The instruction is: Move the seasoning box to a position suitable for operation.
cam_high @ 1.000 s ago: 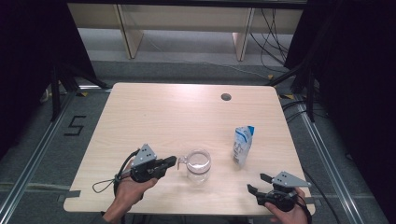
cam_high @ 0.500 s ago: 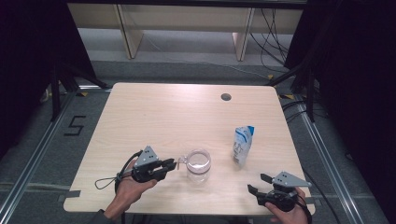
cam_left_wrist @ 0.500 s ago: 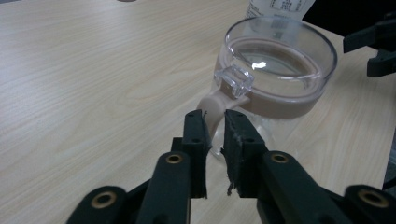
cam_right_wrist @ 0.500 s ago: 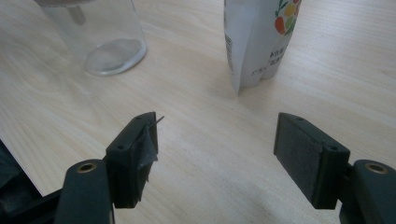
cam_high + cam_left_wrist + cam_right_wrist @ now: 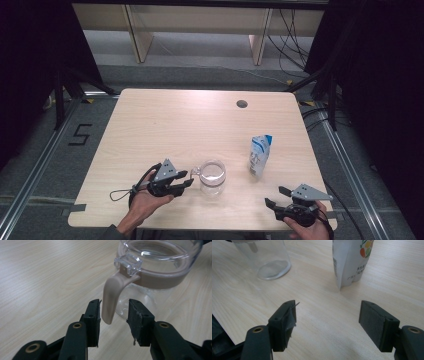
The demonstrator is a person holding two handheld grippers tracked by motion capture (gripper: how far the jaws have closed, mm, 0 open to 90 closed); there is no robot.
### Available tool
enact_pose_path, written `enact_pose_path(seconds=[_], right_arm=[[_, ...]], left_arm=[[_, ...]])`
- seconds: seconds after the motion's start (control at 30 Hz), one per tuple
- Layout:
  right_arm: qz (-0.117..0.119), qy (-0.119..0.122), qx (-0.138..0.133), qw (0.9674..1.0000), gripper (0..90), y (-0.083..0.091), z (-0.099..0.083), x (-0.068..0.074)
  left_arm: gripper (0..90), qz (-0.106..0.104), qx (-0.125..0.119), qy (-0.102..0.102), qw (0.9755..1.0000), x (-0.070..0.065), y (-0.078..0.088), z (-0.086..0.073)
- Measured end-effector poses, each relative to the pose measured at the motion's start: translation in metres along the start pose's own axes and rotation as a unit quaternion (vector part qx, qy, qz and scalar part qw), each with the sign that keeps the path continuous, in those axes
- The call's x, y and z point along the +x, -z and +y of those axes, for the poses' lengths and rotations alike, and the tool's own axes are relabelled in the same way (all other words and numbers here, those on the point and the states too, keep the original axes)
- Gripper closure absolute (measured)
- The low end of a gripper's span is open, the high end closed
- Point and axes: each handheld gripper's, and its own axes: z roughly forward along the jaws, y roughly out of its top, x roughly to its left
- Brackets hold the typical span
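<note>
Trouble on my left side comes first: my left gripper (image 5: 113, 315) has just been opening, and its two black jaws now stand a little apart around the tip of the beige plastic handle (image 5: 111, 298) of the clear glass jug with the beige band (image 5: 212, 176). One pad lies just beside the handle, the other stands off it, so nothing is gripped. If I close here I would catch only the handle's smooth, curved end, and I judge the jug could twist, slip or tip on the pale wooden table (image 5: 165, 125). The jug stands near the table's front edge, between my two hands.

Farther right, the white and blue standing pouch (image 5: 260, 156) is light and could topple if bumped. Its print shows coloured fruit and small lines of text I cannot read. My right gripper (image 5: 327, 322) hangs wide open and empty, well short of the pouch.
</note>
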Motion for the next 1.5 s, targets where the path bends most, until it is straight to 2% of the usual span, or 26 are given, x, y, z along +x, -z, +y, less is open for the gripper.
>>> enact_pose_path(seconds=[0.13,0.27,0.3,0.33,0.37,0.4,0.47,0.5,0.53,0.6,0.63,0.67,0.7,0.8,0.83,0.87,0.93,0.97,1.0,1.2,1.3,1.37,1.4,1.43,1.47,1.5], right_arm=[[0.000,0.002,0.006,1.0000,30.8,0.001,0.000,-0.001],[0.001,0.003,0.005,1.0000,30.7,0.000,0.000,-0.001],[0.001,0.003,0.005,1.0000,30.7,0.000,0.000,-0.001],[0.002,0.003,0.006,1.0000,30.7,0.000,0.000,-0.001],[0.001,0.004,0.007,1.0000,30.7,0.000,0.000,-0.001],[0.000,0.018,0.003,0.9998,30.7,-0.001,0.001,-0.003],[0.003,0.018,0.003,0.9998,30.7,-0.001,0.001,-0.003],[0.002,0.015,0.004,0.9999,30.7,-0.001,0.001,-0.003],[0.002,0.010,0.004,0.9999,30.7,-0.001,0.001,-0.002],[0.000,0.014,0.001,0.9999,30.7,-0.002,0.001,-0.002],[0.000,0.011,0.001,0.9999,30.6,-0.002,0.001,-0.002],[0.001,0.008,0.002,1.0000,30.6,-0.002,0.001,-0.001],[0.001,0.008,0.002,1.0000,30.6,-0.002,0.001,-0.001],[0.003,0.009,0.002,1.0000,30.6,-0.003,0.001,-0.001],[0.004,0.007,0.001,1.0000,30.6,-0.003,0.001,-0.001],[0.004,0.007,0.001,1.0000,30.6,-0.003,0.001,-0.001],[0.004,0.008,0.002,1.0000,30.6,-0.003,0.001,-0.001],[0.003,0.009,0.002,0.9999,30.6,-0.003,0.001,-0.001],[0.003,0.009,0.002,1.0000,30.5,-0.003,0.001,-0.001],[0.004,0.006,0.004,1.0000,30.5,-0.002,0.001,-0.001],[0.004,0.006,0.004,1.0000,30.5,-0.002,0.001,-0.001],[0.004,0.006,0.004,1.0000,30.5,-0.002,0.001,-0.001],[0.004,0.006,0.008,0.9999,30.5,-0.002,0.001,-0.001],[0.004,0.006,0.009,0.9999,30.5,-0.002,0.001,-0.001],[0.004,0.006,0.009,0.9999,30.5,-0.002,0.001,-0.001],[0.004,0.006,0.008,0.9999,30.5,-0.002,0.001,-0.001]], left_arm=[[61.8,-0.003,-0.001,-0.019,0.9998,0.003,-0.006,0.002],[63.5,-0.001,0.000,-0.023,0.9997,0.003,-0.010,0.003],[63.5,-0.003,0.004,-0.037,0.9993,0.003,-0.011,0.003],[64.2,0.000,0.003,-0.025,0.9997,0.001,-0.012,0.004],[66.8,-0.003,0.006,-0.037,0.9993,0.002,-0.013,0.004],[68.6,-0.001,0.008,-0.041,0.9991,0.001,-0.013,0.005],[70.8,0.000,0.009,-0.042,0.9991,0.002,-0.013,0.005],[73.6,-0.002,-0.001,-0.028,0.9996,0.001,-0.014,0.004],[75.0,-0.001,0.003,-0.026,0.9997,0.001,-0.012,0.004],[75.3,-0.002,0.005,-0.042,0.9991,0.001,-0.012,0.004],[75.3,-0.002,-0.001,-0.036,0.9994,-0.001,-0.012,0.004],[75.4,-0.002,0.010,-0.040,0.9991,-0.001,-0.011,0.004],[75.4,-0.004,0.000,-0.038,0.9993,-0.002,-0.012,0.004],[75.4,-0.004,0.012,-0.050,0.9987,-0.004,-0.010,0.004],[75.3,-0.005,0.010,-0.043,0.9990,-0.006,-0.010,0.004],[75.3,-0.009,0.009,-0.054,0.9985,-0.006,-0.010,0.004],[75.4,-0.011,0.008,-0.046,0.9988,-0.010,-0.010,0.004],[75.3,-0.010,0.012,-0.058,0.9982,-0.010,-0.010,0.004],[75.4,-0.009,0.017,-0.057,0.9982,-0.011,-0.009,0.004],[75.3,-0.020,0.006,-0.052,0.9985,-0.019,-0.010,0.003],[75.2,-0.017,0.016,-0.049,0.9985,-0.021,-0.008,0.003],[75.2,-0.014,0.022,-0.061,0.9978,-0.020,-0.007,0.003],[75.2,-0.019,0.015,-0.048,0.9985,-0.022,-0.007,0.003],[75.0,-0.018,0.014,-0.053,0.9983,-0.022,-0.007,0.002],[75.0,-0.021,0.007,-0.037,0.9990,-0.024,-0.008,0.002],[75.0,-0.022,0.017,-0.045,0.9986,-0.023,-0.007,0.002]])
